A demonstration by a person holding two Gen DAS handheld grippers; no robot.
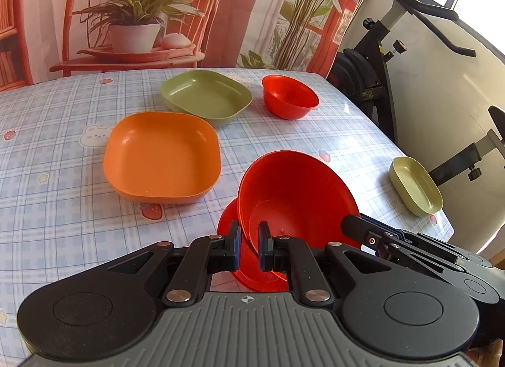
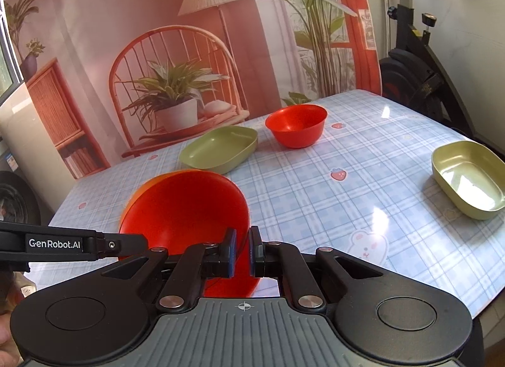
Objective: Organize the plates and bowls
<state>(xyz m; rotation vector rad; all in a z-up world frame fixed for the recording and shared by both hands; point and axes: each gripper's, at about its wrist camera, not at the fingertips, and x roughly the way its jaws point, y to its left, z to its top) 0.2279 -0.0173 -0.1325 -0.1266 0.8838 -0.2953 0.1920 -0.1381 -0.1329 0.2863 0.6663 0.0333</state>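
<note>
A tilted red bowl is gripped on opposite rims by both grippers. My left gripper is shut on its near rim. My right gripper is shut on its right rim and shows in the left wrist view. A second red shape lies under the bowl on the table. An orange square plate, a green square plate and another red bowl sit farther back. A small green dish rests near the right edge.
The table has a blue checked cloth and drops off at the right, beyond the green dish. An exercise bike stands past the right edge. A printed backdrop hangs behind the table.
</note>
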